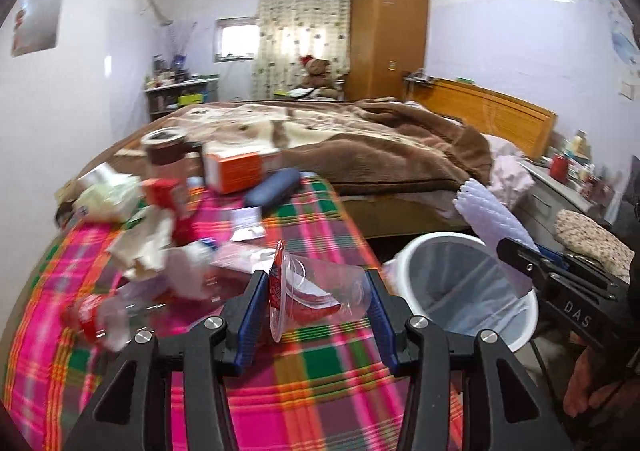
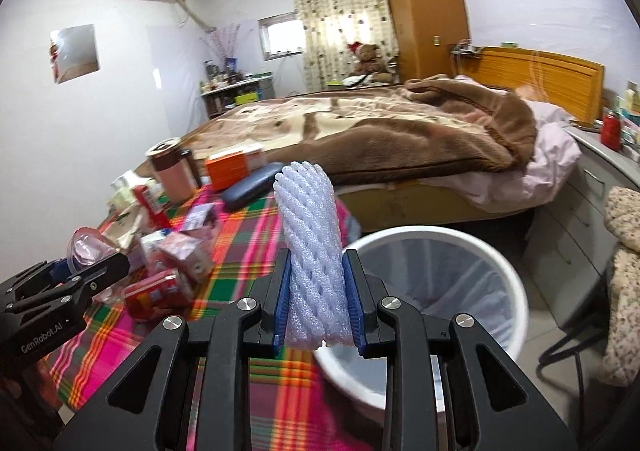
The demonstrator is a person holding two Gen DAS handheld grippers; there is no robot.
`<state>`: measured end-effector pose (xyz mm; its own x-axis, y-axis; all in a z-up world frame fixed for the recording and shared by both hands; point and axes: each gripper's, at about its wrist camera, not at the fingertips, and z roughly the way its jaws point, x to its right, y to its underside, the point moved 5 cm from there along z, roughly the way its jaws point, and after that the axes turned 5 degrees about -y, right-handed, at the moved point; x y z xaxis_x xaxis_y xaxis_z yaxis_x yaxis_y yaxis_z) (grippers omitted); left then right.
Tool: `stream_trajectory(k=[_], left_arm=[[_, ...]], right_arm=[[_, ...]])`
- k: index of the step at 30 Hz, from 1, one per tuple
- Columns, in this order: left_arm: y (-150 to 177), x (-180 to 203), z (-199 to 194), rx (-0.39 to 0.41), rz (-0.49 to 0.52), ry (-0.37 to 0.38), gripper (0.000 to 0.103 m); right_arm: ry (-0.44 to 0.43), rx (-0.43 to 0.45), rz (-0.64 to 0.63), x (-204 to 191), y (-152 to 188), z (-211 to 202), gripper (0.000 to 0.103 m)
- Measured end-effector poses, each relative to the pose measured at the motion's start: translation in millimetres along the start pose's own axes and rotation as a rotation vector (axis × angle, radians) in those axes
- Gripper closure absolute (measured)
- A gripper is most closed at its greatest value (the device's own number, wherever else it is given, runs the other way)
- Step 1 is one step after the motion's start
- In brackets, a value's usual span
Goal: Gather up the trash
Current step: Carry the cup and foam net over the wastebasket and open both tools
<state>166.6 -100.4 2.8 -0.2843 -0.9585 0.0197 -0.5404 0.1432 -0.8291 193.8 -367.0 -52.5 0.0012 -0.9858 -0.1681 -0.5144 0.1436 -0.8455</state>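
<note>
Trash grippers read "DAS", "GenRobot.AI".

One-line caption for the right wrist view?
Right hand-held gripper clamps a white foam net sleeve near the lined white bin, beside the cluttered plaid table.

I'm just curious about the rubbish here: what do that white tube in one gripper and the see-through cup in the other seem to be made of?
The white net sleeve looks like soft plastic foam, matt: a lattice of puffy strands, pinched in where the right gripper squeezes it. The clear cup in the left gripper looks like thin glossy plastic: transparent, with bright reflections. Its peeled-back red lid could be foil or film; I cannot tell which.
</note>
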Motion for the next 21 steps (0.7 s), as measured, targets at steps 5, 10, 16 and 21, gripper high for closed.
stream_trajectory(k=[5,10,16,21], left_arm=[[-9.0,39.5,14.2,-0.001,0.04,0.065,0.054],[-14.8,71.6,30.0,-0.008,0.068,0.132,0.054],[-15.9,105.7,58.9,-0.053,0.083,0.203,0.054],[-12.2,124.6,78.7,-0.074,0.118,0.207,0.054]], right_arm=[[0.06,0.002,0.027,26.6,-0.7,-2.5,0.077],[0.123,-0.015,0.047,46.9,4.3,-1.3,0.077],[0.172,-0.069,0.086,75.0,16.4,10.4,0.077],[0.184,-0.121,0.1,86.6,26.8,19.5,0.077]])
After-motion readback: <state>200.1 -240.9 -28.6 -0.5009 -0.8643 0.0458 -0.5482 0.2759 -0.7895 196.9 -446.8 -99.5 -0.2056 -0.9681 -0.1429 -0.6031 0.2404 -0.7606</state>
